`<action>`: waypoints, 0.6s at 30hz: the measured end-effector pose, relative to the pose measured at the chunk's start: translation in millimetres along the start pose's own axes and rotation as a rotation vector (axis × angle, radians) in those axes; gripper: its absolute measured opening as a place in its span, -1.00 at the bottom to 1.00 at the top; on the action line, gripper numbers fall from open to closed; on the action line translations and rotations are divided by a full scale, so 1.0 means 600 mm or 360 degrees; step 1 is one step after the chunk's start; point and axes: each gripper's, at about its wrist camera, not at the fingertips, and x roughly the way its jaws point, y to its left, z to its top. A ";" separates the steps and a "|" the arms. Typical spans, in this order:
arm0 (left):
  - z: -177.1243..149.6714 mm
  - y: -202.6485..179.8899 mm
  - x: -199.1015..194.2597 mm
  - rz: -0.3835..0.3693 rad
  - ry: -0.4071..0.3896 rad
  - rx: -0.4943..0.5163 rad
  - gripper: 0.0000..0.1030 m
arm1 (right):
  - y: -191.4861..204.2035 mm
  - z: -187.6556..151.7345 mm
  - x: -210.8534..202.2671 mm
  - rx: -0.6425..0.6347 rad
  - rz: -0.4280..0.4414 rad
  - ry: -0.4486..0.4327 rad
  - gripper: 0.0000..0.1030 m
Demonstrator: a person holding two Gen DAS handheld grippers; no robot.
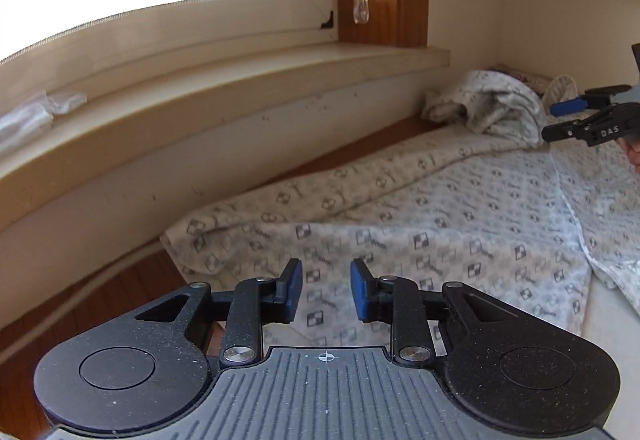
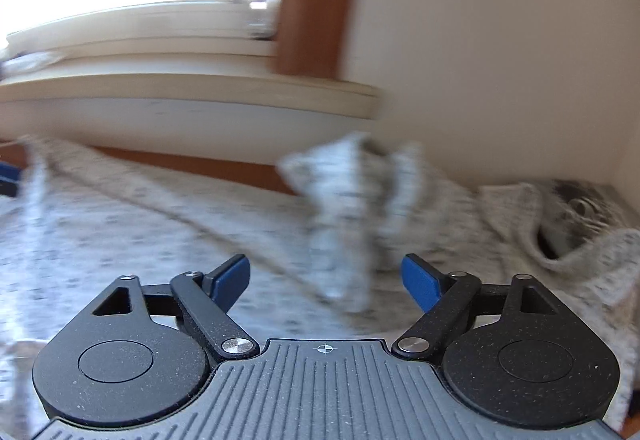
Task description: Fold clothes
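Pale patterned garment (image 1: 440, 224) lies spread flat below the windowsill (image 1: 224, 88), little checkered marks all over it, and one end is bunched into a crumpled heap (image 1: 492, 108) near the wall corner. Left gripper (image 1: 326, 292) hovers over the cloth's near edge, jaws narrowly apart, nothing between them. Right gripper (image 2: 326, 280) hangs over the same garment (image 2: 120, 224), spread wide, empty, the view blurred.

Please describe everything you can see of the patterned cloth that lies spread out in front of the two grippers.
The patterned cloth is pale grey-white fabric printed with small dark checkered squares and faint words. It lies mostly flat on a surface below the window sill, with a seam along its right side and its far end bunched into a crumpled heap near the wall. Nothing grips it.
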 end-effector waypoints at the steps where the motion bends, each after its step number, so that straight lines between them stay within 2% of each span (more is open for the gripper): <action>1: -0.003 0.001 0.004 0.0005 0.0019 0.0003 -0.44 | 0.016 0.002 0.000 -0.0032 0.0049 0.0008 0.47; 8: -0.012 0.014 0.007 0.0031 0.0058 0.0012 -0.43 | 0.135 -0.004 -0.008 -0.0205 0.0512 -0.0003 0.46; 10: -0.012 0.021 0.008 0.0081 0.0055 0.0027 -0.43 | 0.177 -0.002 -0.020 -0.0296 0.0612 0.0003 0.30; 13: -0.009 0.042 0.013 0.0104 0.0051 -0.0004 -0.43 | 0.246 -0.003 -0.014 -0.0405 0.0690 0.0068 0.15; 18: -0.009 0.067 0.015 0.0128 0.0041 -0.0020 -0.43 | 0.310 0.008 -0.007 -0.0424 0.0733 0.0102 0.14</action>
